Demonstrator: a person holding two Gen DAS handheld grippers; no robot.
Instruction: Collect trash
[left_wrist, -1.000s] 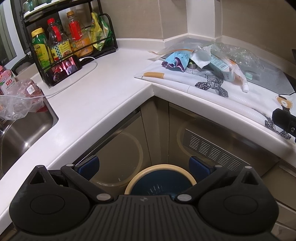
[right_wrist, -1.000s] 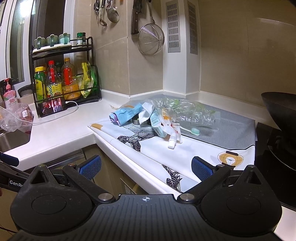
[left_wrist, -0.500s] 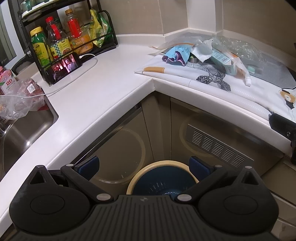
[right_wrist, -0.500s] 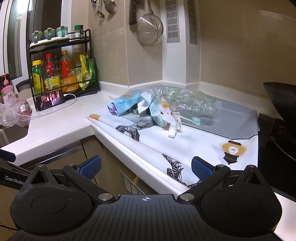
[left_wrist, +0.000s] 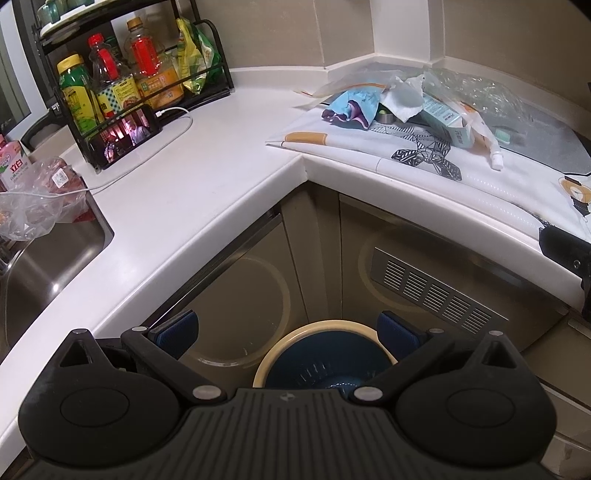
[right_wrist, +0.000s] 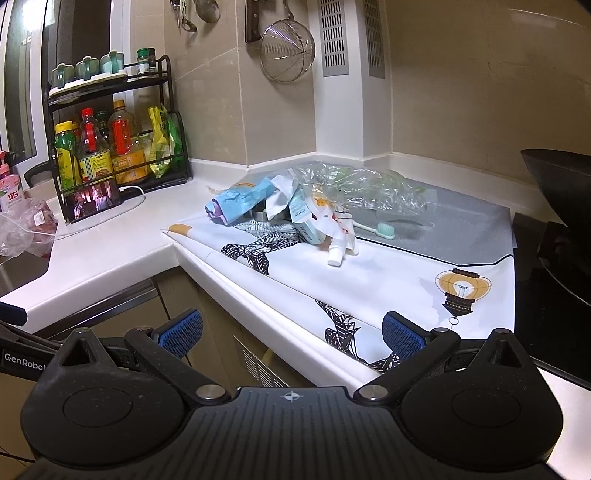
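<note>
Crumpled trash pile (right_wrist: 303, 206) — blue wrapper, clear plastic, white tube, box — lies on the patterned white mat (right_wrist: 388, 280) at the counter's corner. Left gripper (left_wrist: 288, 332) hangs jaws wide, empty, above the blue cream-rimmed bin (left_wrist: 325, 363). Right gripper (right_wrist: 291, 330) — equally wide, empty — faces the pile, well short of it.

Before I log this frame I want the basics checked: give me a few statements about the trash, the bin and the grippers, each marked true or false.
1. The left gripper is open and empty. True.
2. The right gripper grips the toothbrush. False: it is open and empty; the toothbrush lies on the mat.
3. The trash pile sits on the counter. True.
4. The bin stands on the counter. False: it is on the floor by the cabinets.
5. The phone has a dark screen. False: it shows a picture.
</note>
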